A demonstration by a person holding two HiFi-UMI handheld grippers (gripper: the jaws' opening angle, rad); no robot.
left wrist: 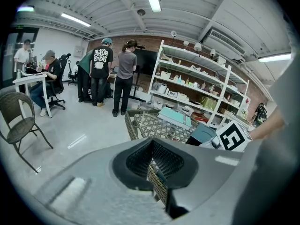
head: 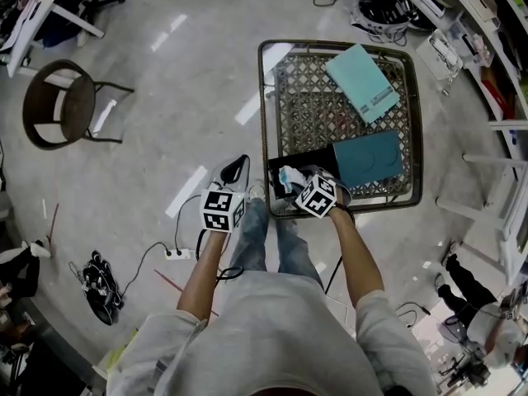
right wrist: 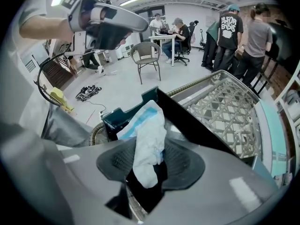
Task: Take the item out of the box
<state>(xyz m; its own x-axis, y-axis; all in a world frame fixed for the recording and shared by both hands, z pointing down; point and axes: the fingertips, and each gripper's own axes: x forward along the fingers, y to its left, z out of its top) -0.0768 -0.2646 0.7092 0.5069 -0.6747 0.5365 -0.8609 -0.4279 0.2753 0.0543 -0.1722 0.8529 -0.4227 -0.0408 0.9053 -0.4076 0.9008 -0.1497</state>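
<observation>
On the wicker basket table [head: 417,122], an open dark box [head: 282,170] stands at the near left corner. A soft white and blue packet [right wrist: 149,139] sticks up out of that box [right wrist: 117,121]. My right gripper [right wrist: 150,165] is shut on the packet, whose lower end hangs between the pads. In the head view the right gripper [head: 299,180] is over the box's near edge. My left gripper [head: 238,165] is off the table's left side over the floor, shut and holding nothing; its own view shows only the basket rim past its jaws [left wrist: 152,165].
A dark teal lid [head: 369,159] and a light teal flat box [head: 363,81] lie on the basket table. A brown chair [head: 62,101] stands at left; a power strip with cables [head: 177,254] lies on the floor. Shelves [head: 495,56] line the right side. People [left wrist: 117,74] stand beyond.
</observation>
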